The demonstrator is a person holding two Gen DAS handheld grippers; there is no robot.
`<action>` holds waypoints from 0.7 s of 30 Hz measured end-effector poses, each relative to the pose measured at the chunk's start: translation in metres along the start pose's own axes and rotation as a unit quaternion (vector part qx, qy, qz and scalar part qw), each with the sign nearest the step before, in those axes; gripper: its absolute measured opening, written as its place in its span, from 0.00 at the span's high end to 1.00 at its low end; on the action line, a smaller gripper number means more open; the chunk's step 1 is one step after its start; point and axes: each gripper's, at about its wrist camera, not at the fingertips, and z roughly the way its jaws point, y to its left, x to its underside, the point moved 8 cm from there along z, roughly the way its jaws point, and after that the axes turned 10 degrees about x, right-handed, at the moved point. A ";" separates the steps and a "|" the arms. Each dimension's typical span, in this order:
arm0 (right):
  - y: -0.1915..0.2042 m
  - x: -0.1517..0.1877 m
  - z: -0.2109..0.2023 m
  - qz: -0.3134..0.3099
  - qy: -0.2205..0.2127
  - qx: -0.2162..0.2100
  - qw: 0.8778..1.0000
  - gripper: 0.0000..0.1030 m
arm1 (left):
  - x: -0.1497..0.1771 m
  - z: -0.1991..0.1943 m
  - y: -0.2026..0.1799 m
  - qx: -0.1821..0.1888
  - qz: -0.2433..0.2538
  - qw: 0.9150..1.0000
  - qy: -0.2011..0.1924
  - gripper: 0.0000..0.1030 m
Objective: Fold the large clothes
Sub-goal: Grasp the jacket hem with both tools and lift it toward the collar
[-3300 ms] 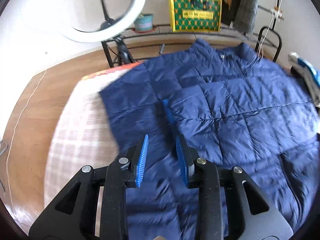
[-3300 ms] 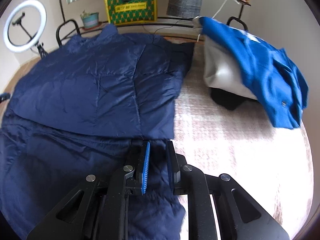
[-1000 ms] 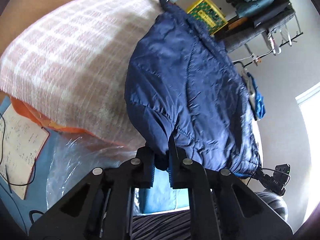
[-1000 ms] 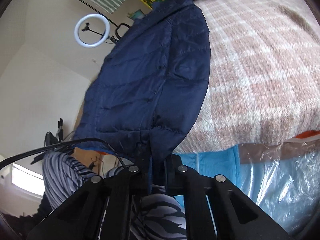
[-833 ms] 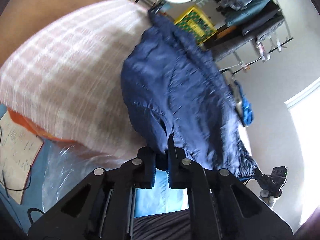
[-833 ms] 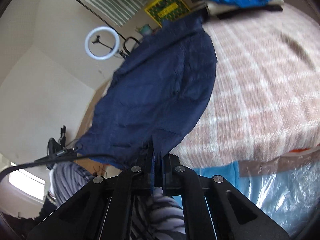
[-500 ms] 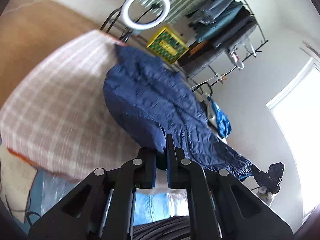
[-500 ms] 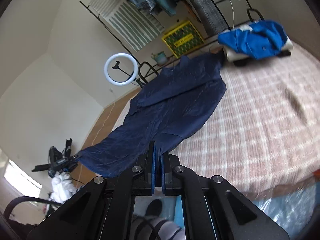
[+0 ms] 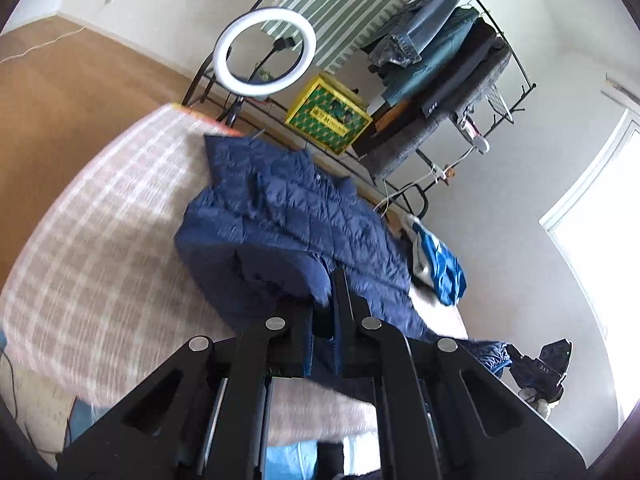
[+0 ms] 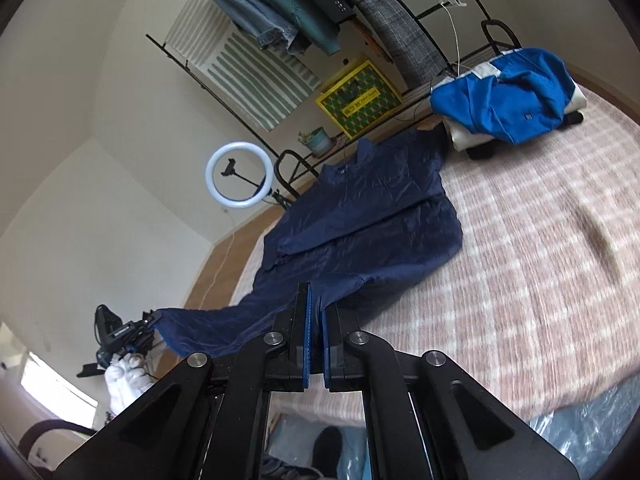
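A navy quilted jacket [image 9: 304,216] lies lengthwise on a bed with a pink checked blanket [image 9: 100,248]. Its collar end rests far up the bed, and its near hem hangs lifted between my two grippers. My left gripper [image 9: 329,300] is shut on one hem corner, with the cloth bunched just ahead of the pads. In the right wrist view the jacket [image 10: 372,216] stretches from the collar down to my right gripper [image 10: 315,316], which is shut on the other hem corner. The raised hem sags leftwards to the other gripper [image 10: 132,332].
A blue and white garment pile [image 10: 508,100] sits at the bed's far right corner. Beyond the bed stand a ring light [image 9: 264,52], a yellow crate [image 9: 328,114] and a clothes rack [image 9: 440,64]. A shoe [image 10: 326,452] and clear plastic [image 10: 580,436] show below the bed's near edge.
Both grippers have risen with the hem pinched, lifting the jacket's near end off the bed's front edge. The views now look down along the bed from higher up.
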 end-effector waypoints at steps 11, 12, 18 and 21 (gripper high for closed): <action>0.014 -0.114 0.047 -0.034 -0.038 0.038 0.998 0.97 | -0.114 0.075 -0.012 -0.012 0.028 0.999 -0.037 0.95; 0.019 -0.127 0.054 -0.043 -0.041 0.046 0.997 0.97 | -0.124 0.083 -0.011 -0.013 0.028 0.999 -0.040 0.95; 0.031 -0.183 0.093 -0.057 -0.059 0.074 0.994 0.97 | -0.178 0.125 -0.001 -0.025 0.028 0.998 -0.055 0.95; 0.034 -0.212 0.117 -0.060 -0.070 0.093 0.991 0.97 | -0.199 0.144 0.003 -0.040 0.036 0.997 -0.055 0.95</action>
